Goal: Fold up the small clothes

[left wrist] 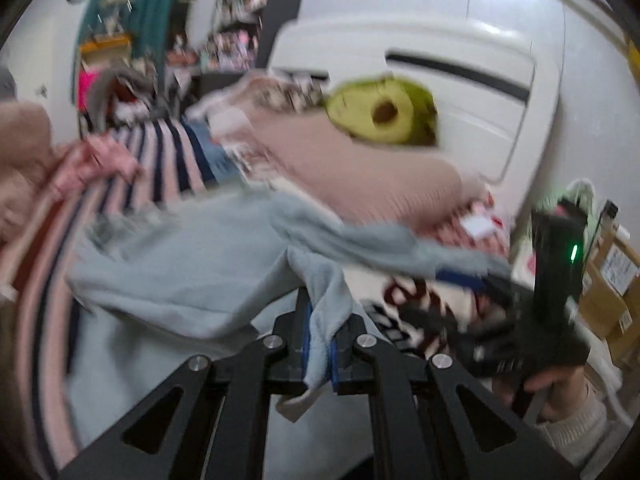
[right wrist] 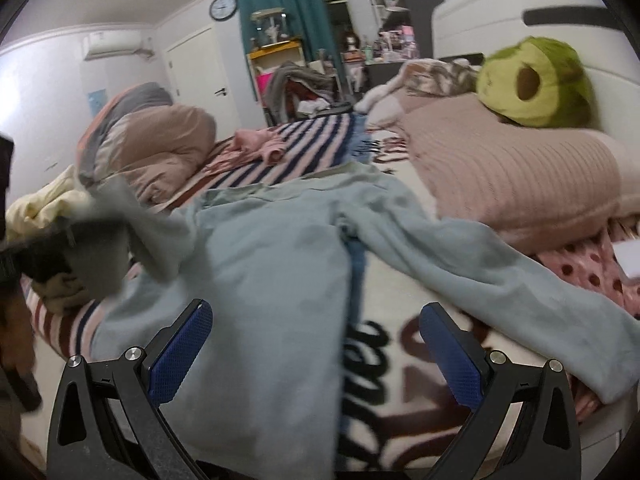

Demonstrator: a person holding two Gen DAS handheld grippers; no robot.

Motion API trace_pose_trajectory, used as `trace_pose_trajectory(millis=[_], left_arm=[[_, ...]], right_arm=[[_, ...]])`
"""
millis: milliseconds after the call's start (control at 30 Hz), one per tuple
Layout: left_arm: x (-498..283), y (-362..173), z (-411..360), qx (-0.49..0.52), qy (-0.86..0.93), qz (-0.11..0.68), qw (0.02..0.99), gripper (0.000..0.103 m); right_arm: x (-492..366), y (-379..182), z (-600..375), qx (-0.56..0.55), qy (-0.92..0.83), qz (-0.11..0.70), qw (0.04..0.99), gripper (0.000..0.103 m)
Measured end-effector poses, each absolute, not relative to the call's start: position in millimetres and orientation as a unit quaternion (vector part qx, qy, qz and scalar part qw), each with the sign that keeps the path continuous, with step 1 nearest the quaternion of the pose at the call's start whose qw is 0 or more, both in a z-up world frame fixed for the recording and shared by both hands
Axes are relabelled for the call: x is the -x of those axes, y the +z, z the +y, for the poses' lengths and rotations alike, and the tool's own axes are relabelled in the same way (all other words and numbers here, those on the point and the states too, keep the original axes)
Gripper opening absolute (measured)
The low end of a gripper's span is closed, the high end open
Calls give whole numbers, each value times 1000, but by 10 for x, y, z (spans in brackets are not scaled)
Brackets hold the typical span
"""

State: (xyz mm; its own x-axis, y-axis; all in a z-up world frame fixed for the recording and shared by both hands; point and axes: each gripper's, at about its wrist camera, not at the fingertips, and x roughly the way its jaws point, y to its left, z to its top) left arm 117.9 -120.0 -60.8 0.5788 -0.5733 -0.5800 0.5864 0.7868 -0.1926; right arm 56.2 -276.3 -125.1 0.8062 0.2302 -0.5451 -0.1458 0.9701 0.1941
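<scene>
My left gripper (left wrist: 320,344) is clamped on a hem of the pale blue trousers (right wrist: 280,248). My right gripper (right wrist: 316,344) gapes empty; one leg runs lengthwise ahead between its jaws, the other angles right.

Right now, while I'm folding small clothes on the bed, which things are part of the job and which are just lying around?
Part of the job:
light blue garment, spread on the bed
left gripper, shut on its edge
right gripper, open above it

Just lying about:
avocado plush
pink ribbed pillow
crumpled pink garment, possibly next to fold
rolled duvet
wall clock
</scene>
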Motion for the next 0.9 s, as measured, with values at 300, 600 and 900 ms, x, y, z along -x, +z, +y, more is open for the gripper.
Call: trace_pose_trajectory(millis=[300,600,900], left_arm=[[-1005,-1035,-1309,-23,-376,380,845,48],[-842,-746,-496,5,-289,345,893,62],[-877,-1128,369,11,-169,375,911,62]], right_arm=[[-664,-1320,-2996,-82,96,294,947,102],[-729,-1156,-2723,-64,157,280,945,102],[-1048,-1328,-1778,23,265,345,900,71]])
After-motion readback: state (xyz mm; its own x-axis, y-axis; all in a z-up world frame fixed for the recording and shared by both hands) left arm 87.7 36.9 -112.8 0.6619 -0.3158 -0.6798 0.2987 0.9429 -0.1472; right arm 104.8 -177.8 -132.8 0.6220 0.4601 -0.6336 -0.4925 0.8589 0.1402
